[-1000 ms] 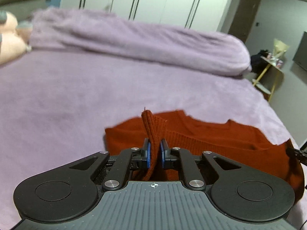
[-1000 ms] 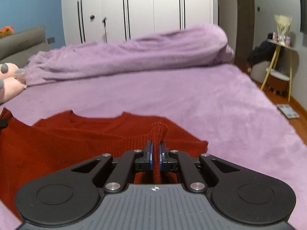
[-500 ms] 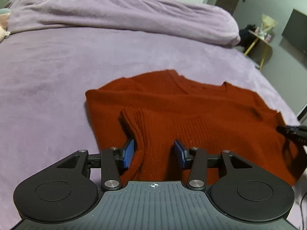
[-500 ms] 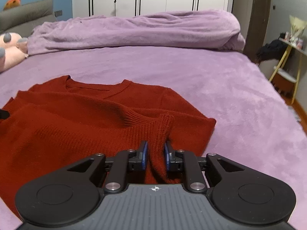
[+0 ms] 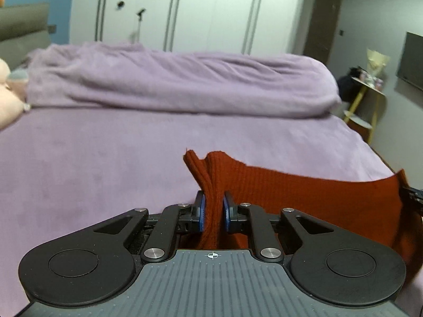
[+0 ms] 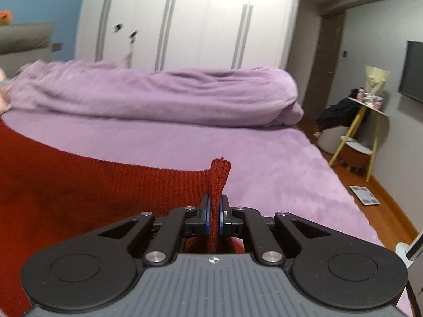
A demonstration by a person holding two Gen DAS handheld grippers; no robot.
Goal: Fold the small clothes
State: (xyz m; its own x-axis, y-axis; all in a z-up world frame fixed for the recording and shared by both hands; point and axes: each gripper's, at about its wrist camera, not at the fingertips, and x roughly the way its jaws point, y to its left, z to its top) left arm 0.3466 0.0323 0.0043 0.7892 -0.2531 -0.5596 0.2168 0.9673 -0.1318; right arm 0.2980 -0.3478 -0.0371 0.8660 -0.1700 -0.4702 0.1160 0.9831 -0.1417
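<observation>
Left gripper (image 5: 213,212) and right gripper (image 6: 214,218) each pinch the red sweater's (image 5: 304,192) raised edge, left's jaws just closed

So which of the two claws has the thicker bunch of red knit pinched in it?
The left claw: a bunched double fold of the red sweater sits between its pads. The right claw pinches only a thin single edge.

Sweater (image 5: 304,192) stretched above the bed (image 5: 105,158), between left gripper (image 5: 212,211) and right gripper (image 6: 214,212). Rolled blanket (image 5: 185,84) behind; wardrobe (image 5: 211,13) beyond.
</observation>
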